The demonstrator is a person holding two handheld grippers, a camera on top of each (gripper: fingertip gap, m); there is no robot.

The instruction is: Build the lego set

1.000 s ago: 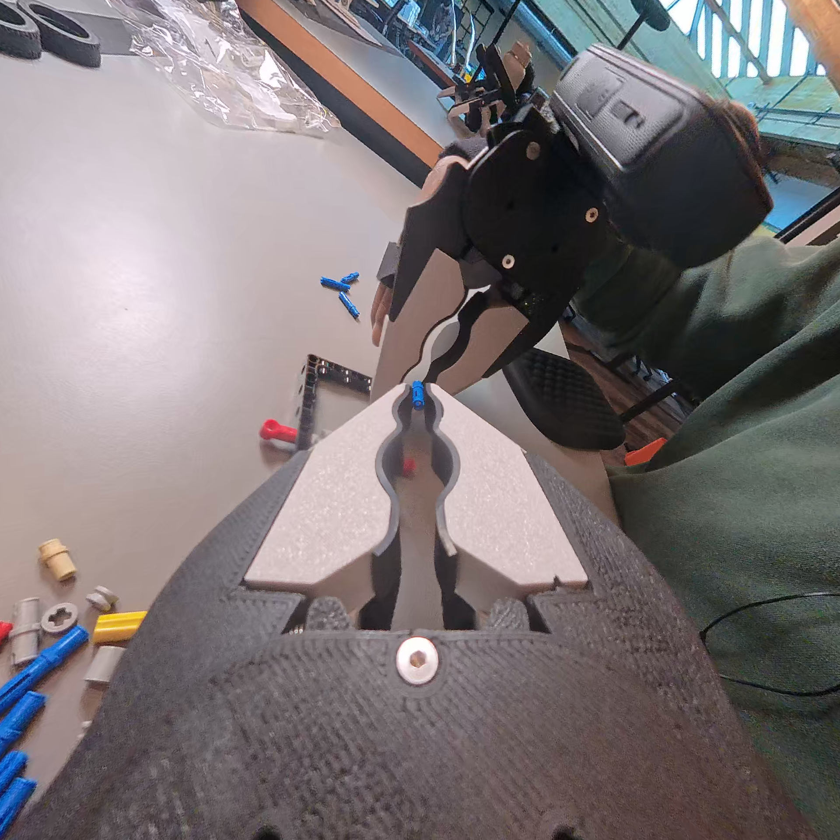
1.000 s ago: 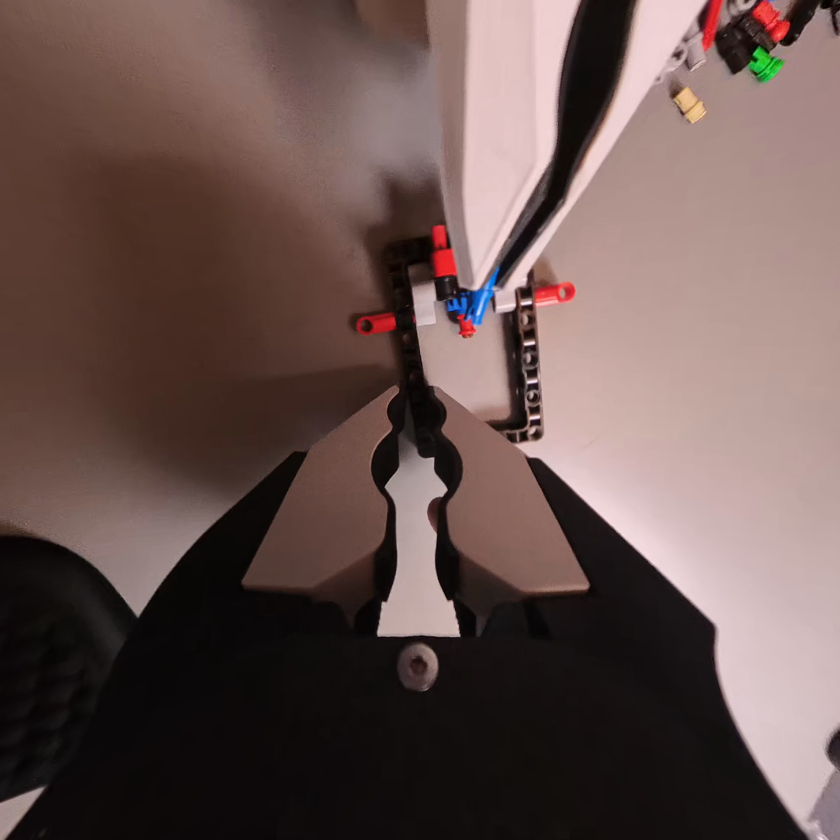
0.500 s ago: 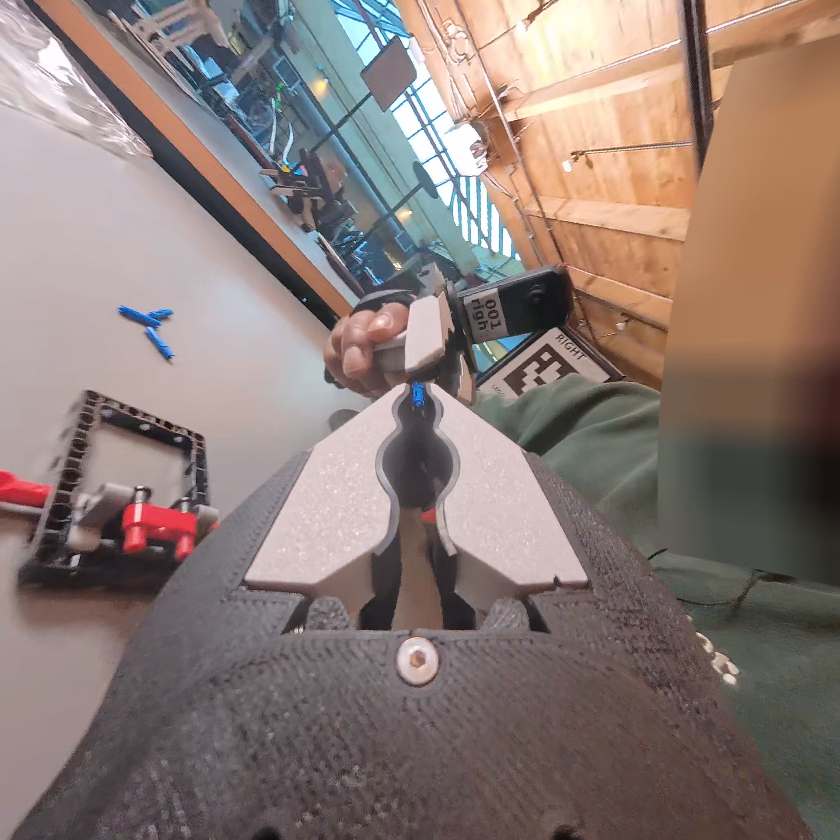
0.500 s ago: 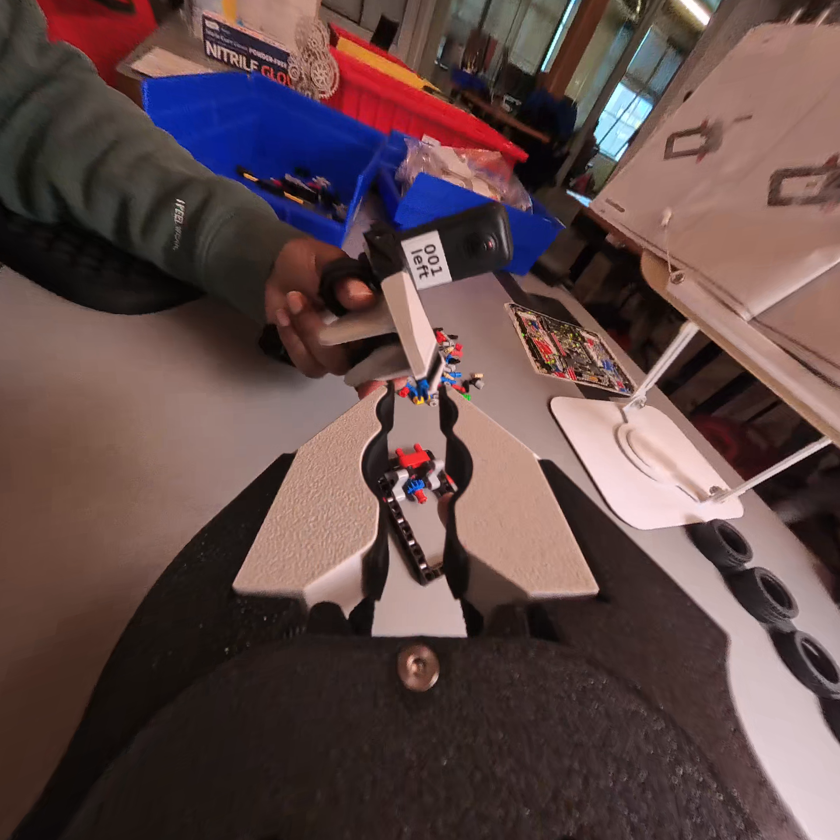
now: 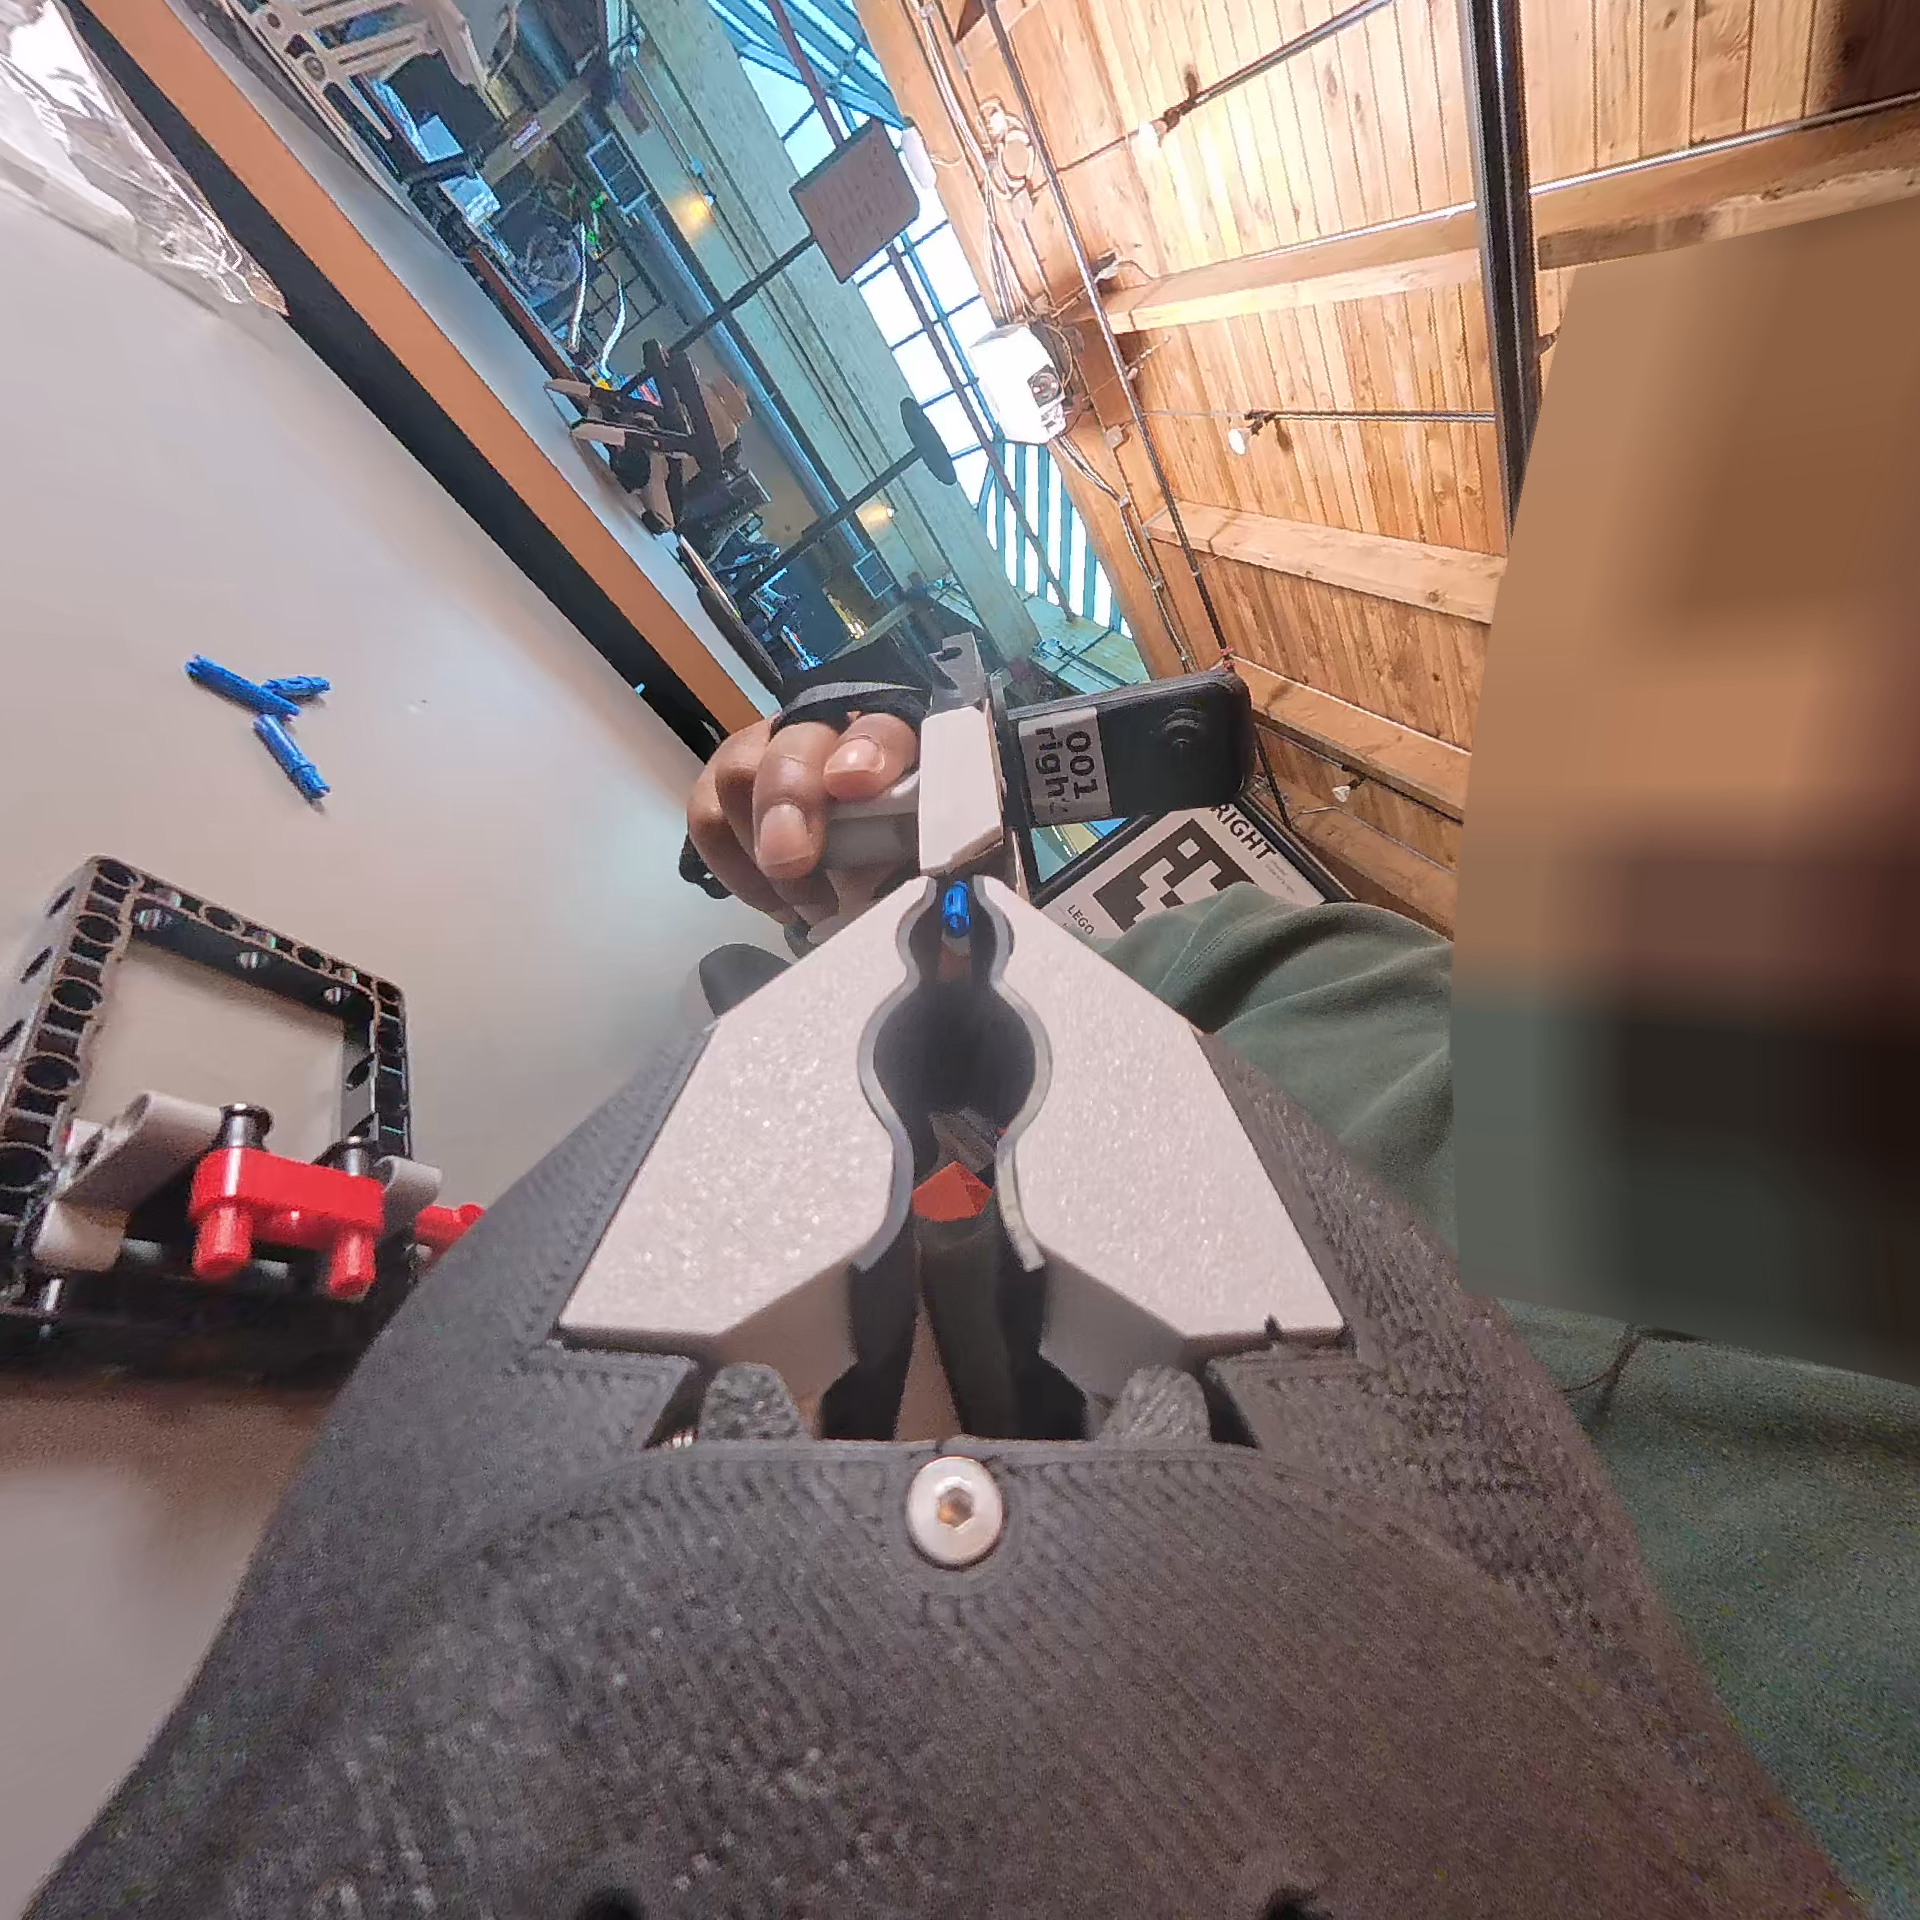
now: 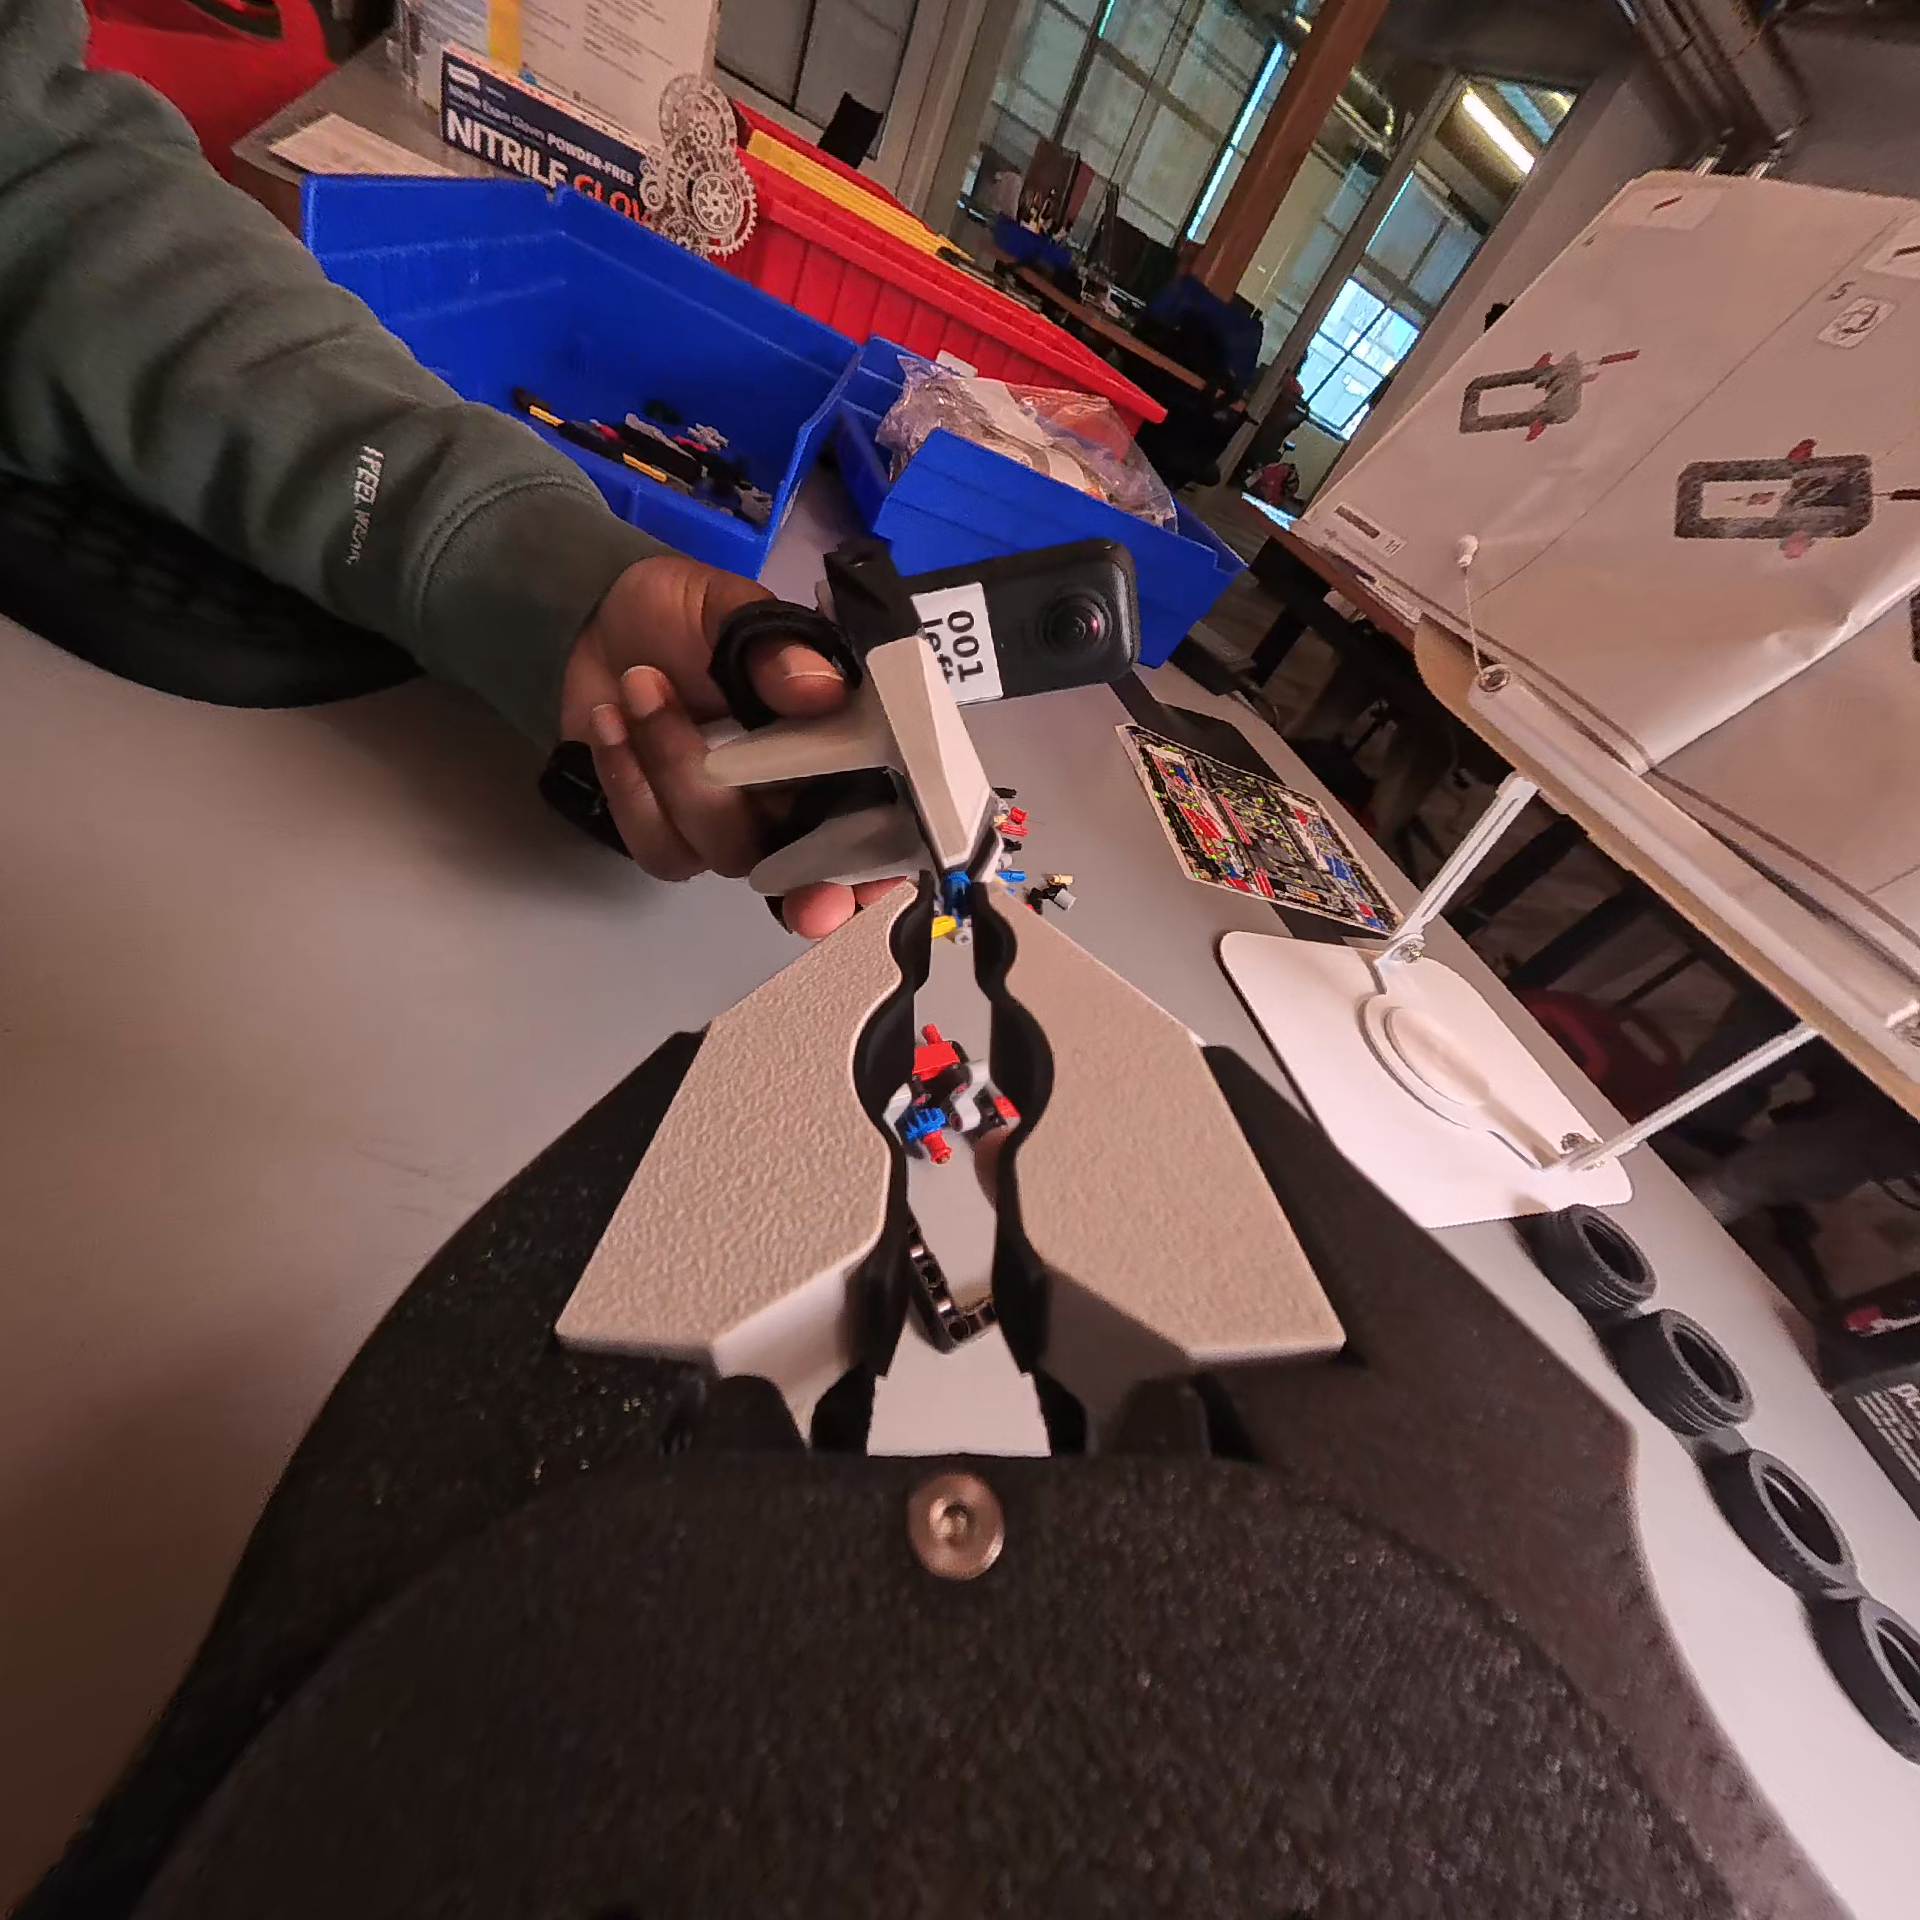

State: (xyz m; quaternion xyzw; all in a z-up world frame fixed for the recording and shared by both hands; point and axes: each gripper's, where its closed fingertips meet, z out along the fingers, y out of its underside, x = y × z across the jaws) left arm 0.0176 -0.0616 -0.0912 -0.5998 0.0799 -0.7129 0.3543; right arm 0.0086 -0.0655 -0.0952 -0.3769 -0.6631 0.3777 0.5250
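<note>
My left gripper (image 5: 954, 896) is clamped on a small blue pin (image 5: 953, 906) at its very tip, meeting my right gripper (image 6: 954, 909), whose jaws stand apart. I judge the pin light, stiff and slippery, so hold its middle. The black frame (image 5: 203, 1049) lies below, left of my left gripper.

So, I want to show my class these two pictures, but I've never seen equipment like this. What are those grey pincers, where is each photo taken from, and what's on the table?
These are hand-held grabbers, not a robot: a person squeezes one in each hand. Each carries a camera looking along its two fingers, so each photo shows its own pincers up close and the other grabber farther off. The left gripper is shut on a small blue peg. The right gripper is open and empty, facing it tip to tip. On the grey table lie a black frame with red and grey parts, three loose blue pegs, black tyres and a stand with the instruction booklet.
</note>
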